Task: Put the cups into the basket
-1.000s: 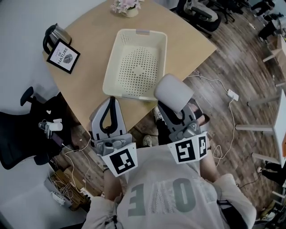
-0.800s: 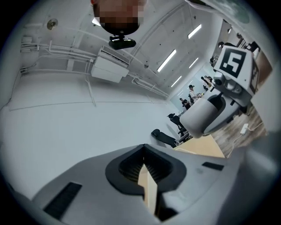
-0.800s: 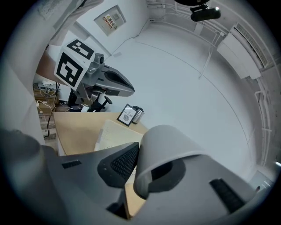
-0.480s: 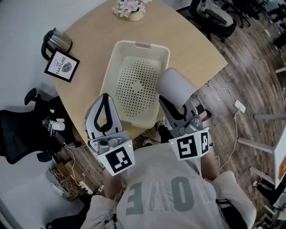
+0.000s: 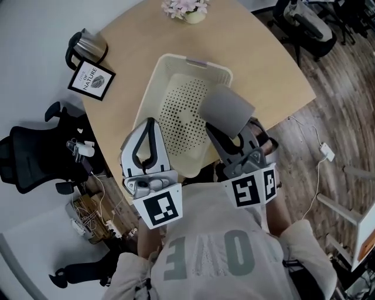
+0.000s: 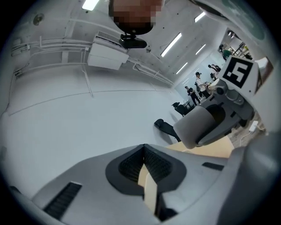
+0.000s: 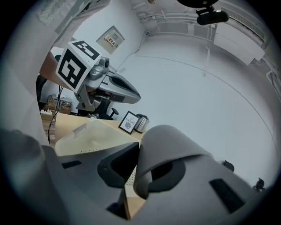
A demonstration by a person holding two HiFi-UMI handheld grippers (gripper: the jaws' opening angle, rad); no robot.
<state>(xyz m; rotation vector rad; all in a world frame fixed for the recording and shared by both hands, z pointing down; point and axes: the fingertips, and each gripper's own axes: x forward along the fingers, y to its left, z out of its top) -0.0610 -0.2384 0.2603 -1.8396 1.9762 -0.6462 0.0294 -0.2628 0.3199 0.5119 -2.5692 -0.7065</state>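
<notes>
A cream perforated basket (image 5: 153,88) lies on the round wooden table (image 5: 258,64). My right gripper (image 5: 221,128) is shut on a grey cup (image 5: 227,110), held on its side over the basket's near right part. In the right gripper view the cup (image 7: 169,147) sits between the jaws of my right gripper (image 7: 134,173), with the basket (image 7: 85,136) beyond. My left gripper (image 5: 149,123) is shut and empty, its tips at the basket's near left rim. In the left gripper view my left gripper (image 6: 144,151) has its jaws meeting, and the cup (image 6: 199,127) shows at the right.
A metal kettle (image 5: 87,45) and a framed sign (image 5: 91,81) stand at the table's left edge. A flower pot (image 5: 188,9) is at the far edge. A black office chair (image 5: 32,155) and cables (image 5: 94,214) are on the floor at the left.
Both grippers have moved forward from the table's near edge to the basket. The cup now hangs over the basket's near right part, still held.
</notes>
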